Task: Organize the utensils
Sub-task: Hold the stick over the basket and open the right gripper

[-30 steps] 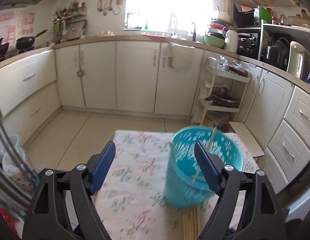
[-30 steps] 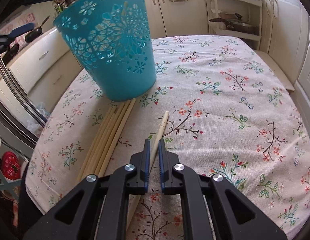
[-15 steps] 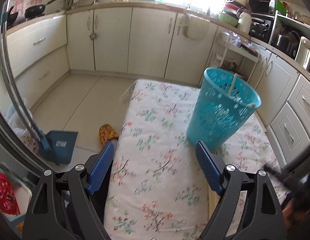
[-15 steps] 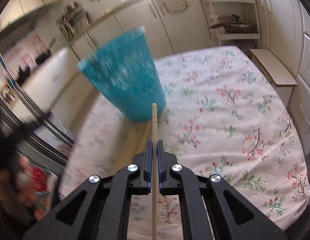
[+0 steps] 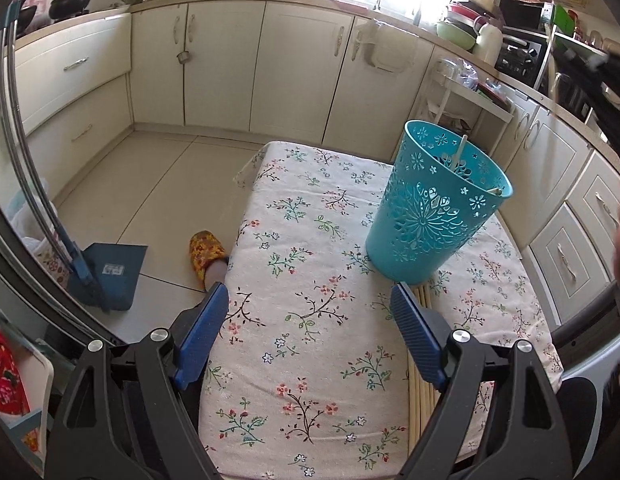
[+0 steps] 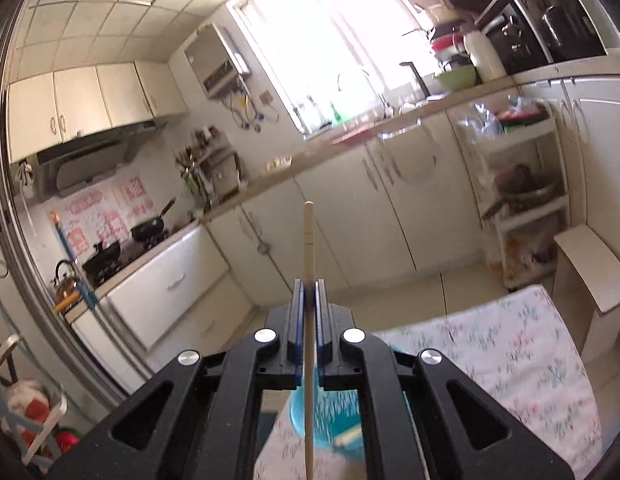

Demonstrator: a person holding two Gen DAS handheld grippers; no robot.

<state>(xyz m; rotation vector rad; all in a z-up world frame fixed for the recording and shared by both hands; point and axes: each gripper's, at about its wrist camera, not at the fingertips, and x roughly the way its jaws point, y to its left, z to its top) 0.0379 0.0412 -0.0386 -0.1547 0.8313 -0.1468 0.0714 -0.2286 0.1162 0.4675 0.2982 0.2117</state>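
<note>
A teal perforated basket (image 5: 434, 208) stands upright on the floral tablecloth (image 5: 310, 320), with a couple of pale chopsticks leaning inside it. More wooden chopsticks (image 5: 422, 384) lie in a bundle on the cloth just in front of the basket, partly hidden by my left gripper's right finger. My left gripper (image 5: 310, 320) hangs open over the cloth, nothing between its blue pads. My right gripper (image 6: 308, 292) is shut on a single wooden chopstick (image 6: 308, 240), held high and pointing out at the kitchen; the basket (image 6: 330, 420) shows blurred below it.
Cream cabinets (image 5: 297, 64) and a counter ring the room. A white tiered rack (image 5: 470, 92) stands behind the table. On the floor to the left are a blue dustpan (image 5: 105, 272) and a person's yellow slipper (image 5: 205, 252). A small white stool (image 6: 590, 264) sits by the table's far end.
My right gripper lifted a single chopstick off the cloth and rose well above the basket, tilting up toward level. My left gripper drew back from the basket and tipped downward, then held still.
</note>
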